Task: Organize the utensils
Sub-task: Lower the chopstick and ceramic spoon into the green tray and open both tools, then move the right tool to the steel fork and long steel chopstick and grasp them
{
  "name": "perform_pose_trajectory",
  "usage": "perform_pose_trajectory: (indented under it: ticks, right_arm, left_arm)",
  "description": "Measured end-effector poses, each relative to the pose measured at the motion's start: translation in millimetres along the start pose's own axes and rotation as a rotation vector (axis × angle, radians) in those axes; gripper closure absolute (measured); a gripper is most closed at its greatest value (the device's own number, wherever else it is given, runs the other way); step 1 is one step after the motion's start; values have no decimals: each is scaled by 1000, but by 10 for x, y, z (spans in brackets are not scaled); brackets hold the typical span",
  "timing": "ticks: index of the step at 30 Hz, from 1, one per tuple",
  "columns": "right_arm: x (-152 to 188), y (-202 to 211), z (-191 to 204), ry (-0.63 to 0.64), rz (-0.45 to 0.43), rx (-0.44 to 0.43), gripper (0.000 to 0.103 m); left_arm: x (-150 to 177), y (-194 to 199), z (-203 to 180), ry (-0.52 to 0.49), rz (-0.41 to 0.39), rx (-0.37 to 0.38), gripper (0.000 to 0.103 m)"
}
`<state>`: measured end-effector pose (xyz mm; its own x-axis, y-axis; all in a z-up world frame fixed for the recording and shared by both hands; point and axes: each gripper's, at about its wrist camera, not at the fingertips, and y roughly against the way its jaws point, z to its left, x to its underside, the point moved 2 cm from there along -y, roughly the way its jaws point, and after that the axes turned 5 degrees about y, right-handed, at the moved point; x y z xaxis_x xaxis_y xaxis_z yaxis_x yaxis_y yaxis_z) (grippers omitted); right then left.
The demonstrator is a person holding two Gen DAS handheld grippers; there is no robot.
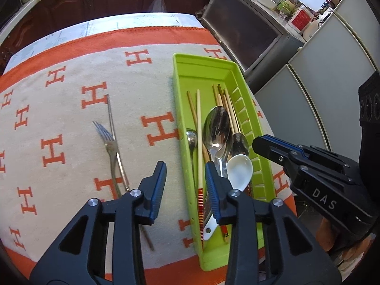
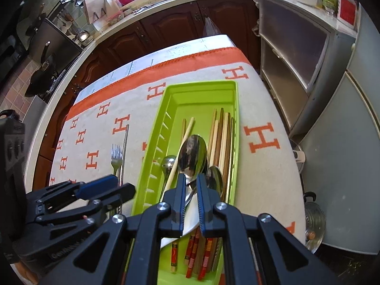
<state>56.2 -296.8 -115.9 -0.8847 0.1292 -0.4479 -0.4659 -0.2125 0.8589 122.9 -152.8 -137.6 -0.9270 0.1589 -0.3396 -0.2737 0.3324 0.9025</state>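
Over the green tray (image 1: 239,76), both grippers hang empty, left gripper (image 1: 185,187) wide, right gripper (image 2: 191,197) narrowly parted, fork (image 1: 108,137) unsorted.

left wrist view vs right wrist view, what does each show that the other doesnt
Only the left wrist view shows the bowl of the white ceramic spoon in the green tray, and the open left tongs above the tray's left wall.

Only the right wrist view shows the right tongs narrowed over the large metal spoon; whether they grip it is unclear. It also shows a sink counter behind.

Both show the tray of chopsticks and spoons, plus the fork and a metal chopstick on the cloth.
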Motion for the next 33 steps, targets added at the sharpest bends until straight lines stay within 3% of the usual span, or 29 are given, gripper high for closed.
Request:
perform_pose_trajectory:
  ticks: [19, 33]
  right_arm:
    - [186, 156, 293, 29, -1, -36, 94]
    - [200, 168, 685, 87, 7, -68, 94]
  left_arm:
    - [249, 504, 211, -15, -93, -102, 72]
    - [375, 779, 584, 36, -137, -135, 71]
